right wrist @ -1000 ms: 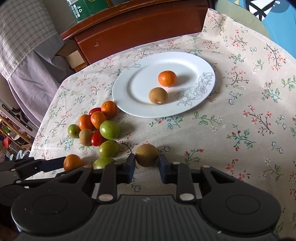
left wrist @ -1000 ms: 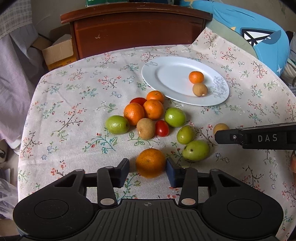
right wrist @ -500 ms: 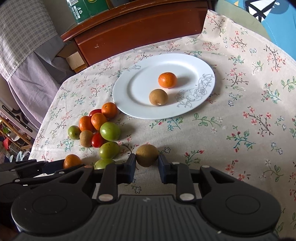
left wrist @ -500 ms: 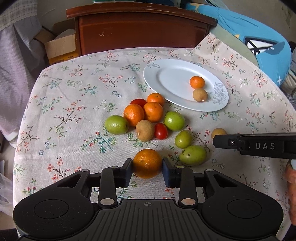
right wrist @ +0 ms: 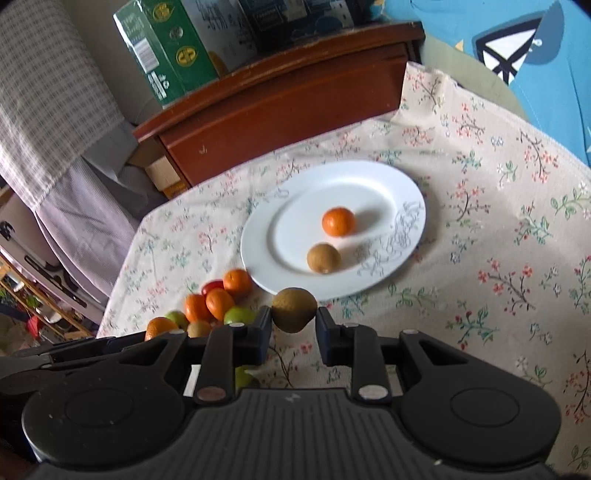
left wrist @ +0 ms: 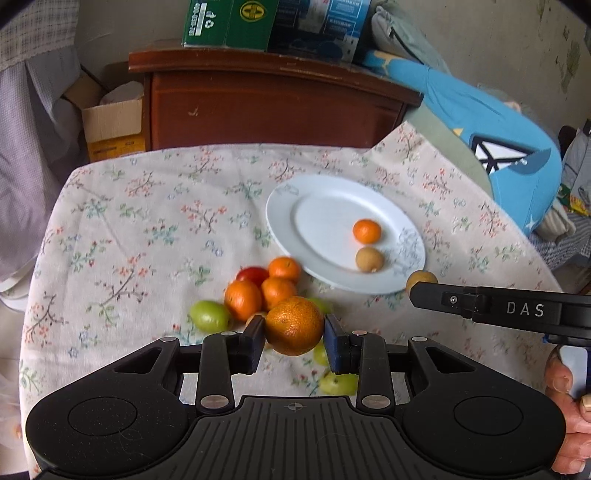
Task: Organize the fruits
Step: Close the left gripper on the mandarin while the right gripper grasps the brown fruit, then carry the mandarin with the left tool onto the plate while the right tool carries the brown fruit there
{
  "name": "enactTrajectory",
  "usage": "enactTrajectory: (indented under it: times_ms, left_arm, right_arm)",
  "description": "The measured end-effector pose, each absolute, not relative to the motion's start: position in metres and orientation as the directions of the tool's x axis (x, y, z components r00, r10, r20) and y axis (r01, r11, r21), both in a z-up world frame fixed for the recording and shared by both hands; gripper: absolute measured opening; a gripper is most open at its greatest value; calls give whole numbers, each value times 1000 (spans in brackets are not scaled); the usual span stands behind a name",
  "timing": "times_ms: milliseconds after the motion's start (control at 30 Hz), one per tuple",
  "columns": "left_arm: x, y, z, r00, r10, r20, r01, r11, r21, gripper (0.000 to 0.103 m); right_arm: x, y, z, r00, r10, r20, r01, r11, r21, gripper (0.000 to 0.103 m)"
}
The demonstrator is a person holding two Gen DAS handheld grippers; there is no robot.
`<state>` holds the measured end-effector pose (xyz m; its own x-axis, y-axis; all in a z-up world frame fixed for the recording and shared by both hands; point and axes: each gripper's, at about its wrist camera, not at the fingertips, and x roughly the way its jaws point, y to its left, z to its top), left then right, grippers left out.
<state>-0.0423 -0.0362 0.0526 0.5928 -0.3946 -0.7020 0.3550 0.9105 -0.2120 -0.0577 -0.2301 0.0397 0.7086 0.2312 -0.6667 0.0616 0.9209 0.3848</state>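
My left gripper (left wrist: 294, 328) is shut on a large orange (left wrist: 294, 325) and holds it lifted above the fruit pile. My right gripper (right wrist: 293, 317) is shut on a brown kiwi-like fruit (right wrist: 294, 309), raised near the front rim of the white plate (right wrist: 391, 184). The plate (left wrist: 291, 210) holds a small orange (right wrist: 338, 221) and a brown fruit (right wrist: 324, 257). The pile on the cloth has oranges (left wrist: 242, 299), a red tomato (left wrist: 252, 275) and green fruits (left wrist: 208, 316). The right gripper also shows in the left wrist view (left wrist: 421, 282), by the plate's near edge.
The floral tablecloth (left wrist: 147, 221) covers a round table. A brown wooden cabinet (left wrist: 269, 107) stands behind it with boxes (left wrist: 229, 22) on top. A cardboard box (left wrist: 112, 122) sits at the left, blue fabric (left wrist: 498, 140) at the right.
Both grippers have lifted their fruits off the cloth and moved forward toward the plate. The left gripper closed on the orange before rising.
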Motion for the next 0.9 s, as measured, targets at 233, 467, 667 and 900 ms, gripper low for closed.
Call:
enactTrajectory:
  times_ms: [233, 467, 667, 900]
  left_arm:
    - [-22, -46, 70, 599, -417, -683, 401, 895, -195, 31]
    - [-2, -60, 74, 584, -434, -686, 457, 874, -164, 31]
    - [15, -68, 71, 559, -450, -697, 472, 863, -179, 31]
    - [37, -82, 65, 543, -458, -704, 487, 854, -181, 31]
  right_arm:
    - [-44, -247, 60, 745, 210, -633, 55, 927, 372, 26]
    - [-24, -264, 61, 741, 199, -642, 80, 922, 378, 26]
    - [-10, -276, 59, 735, 206, -646, 101, 909, 405, 26]
    - [3, -285, 49, 708, 224, -669, 137, 887, 442, 26]
